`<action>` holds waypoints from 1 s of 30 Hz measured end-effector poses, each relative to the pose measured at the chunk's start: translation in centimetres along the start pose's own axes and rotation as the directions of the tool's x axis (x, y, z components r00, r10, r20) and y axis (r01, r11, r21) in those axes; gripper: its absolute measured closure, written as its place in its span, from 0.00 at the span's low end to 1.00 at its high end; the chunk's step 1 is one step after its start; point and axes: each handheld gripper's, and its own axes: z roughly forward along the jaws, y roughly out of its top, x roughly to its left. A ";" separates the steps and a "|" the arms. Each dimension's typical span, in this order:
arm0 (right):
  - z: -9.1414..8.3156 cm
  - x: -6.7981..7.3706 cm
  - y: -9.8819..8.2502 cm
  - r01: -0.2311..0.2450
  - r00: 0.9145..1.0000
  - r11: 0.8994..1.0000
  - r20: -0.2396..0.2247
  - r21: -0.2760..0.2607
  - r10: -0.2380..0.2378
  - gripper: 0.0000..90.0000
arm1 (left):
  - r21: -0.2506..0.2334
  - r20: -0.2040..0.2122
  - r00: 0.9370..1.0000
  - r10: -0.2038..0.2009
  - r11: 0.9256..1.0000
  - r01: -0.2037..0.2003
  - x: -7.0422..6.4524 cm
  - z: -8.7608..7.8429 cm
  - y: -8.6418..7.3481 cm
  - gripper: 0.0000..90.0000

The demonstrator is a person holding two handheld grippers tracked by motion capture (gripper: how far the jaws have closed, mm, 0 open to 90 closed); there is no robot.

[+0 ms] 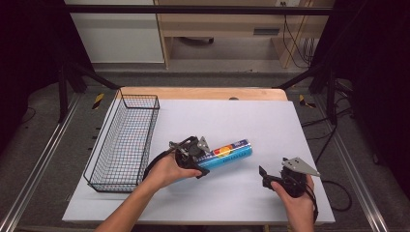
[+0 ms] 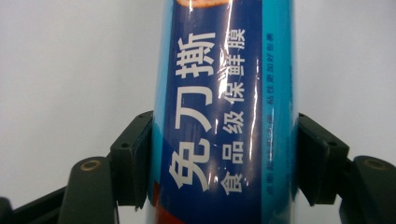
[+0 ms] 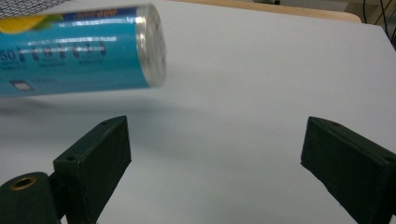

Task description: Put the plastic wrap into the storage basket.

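A blue roll of cling film (image 1: 227,154) with white Chinese print lies across the middle of the white table sheet, lifted a little off it. My left gripper (image 1: 200,164) is shut on the roll's near end; in the left gripper view its black pads (image 2: 135,158) press both sides of the roll (image 2: 224,112). At the front right my right gripper (image 1: 263,176) rests open on the sheet. Between its jaws (image 3: 215,154) there is only bare sheet, and the roll's silver end cap (image 3: 152,44) floats to the upper left, clear of the surface.
A black wire basket (image 1: 123,140) stands along the table's left edge, nothing visible inside it. The white sheet (image 1: 270,121) covers the wooden table. Cables trail on the floor at the right.
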 end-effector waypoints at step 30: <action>0.1 0.3 0.0 -0.029 0.999 1.000 -0.027 0.004 0.029 0.06 | -0.125 -0.095 0.990 -0.100 0.988 0.088 -0.8 -6.1 2.0 0.35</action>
